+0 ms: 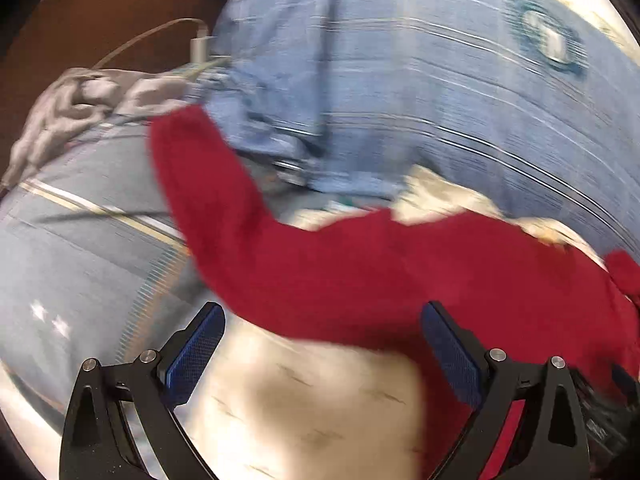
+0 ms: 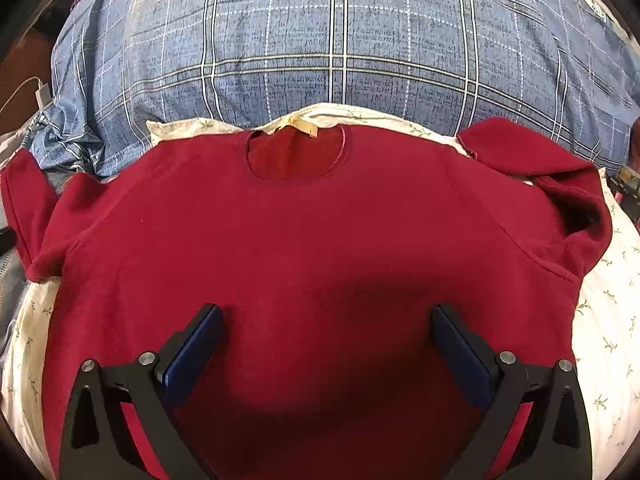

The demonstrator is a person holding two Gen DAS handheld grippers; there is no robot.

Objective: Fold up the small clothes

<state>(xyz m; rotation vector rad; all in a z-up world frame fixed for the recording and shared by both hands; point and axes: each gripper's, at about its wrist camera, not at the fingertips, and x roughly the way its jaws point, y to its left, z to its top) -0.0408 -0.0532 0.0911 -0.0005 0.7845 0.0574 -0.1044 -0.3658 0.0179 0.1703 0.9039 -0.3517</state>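
A dark red sweater (image 2: 304, 240) lies spread flat, front up, on a cream floral sheet (image 2: 608, 320), its round neckline with a tan label (image 2: 298, 128) at the far side. My right gripper (image 2: 327, 312) hovers open over the lower middle of the sweater, nothing between its fingers. Both sleeves are bent at the sides; the right sleeve (image 2: 560, 184) is folded over. In the blurred left wrist view the sweater (image 1: 400, 272) runs across, one sleeve (image 1: 200, 168) reaching up left. My left gripper (image 1: 322, 312) is open at the sweater's edge, above the cream sheet (image 1: 304, 408).
A blue plaid quilt (image 2: 320, 40) is heaped behind the sweater. A grey garment (image 1: 88, 100) lies crumpled at the left by a white charger and cable (image 1: 198, 46). Brown floor (image 1: 100, 32) shows beyond the bed's edge.
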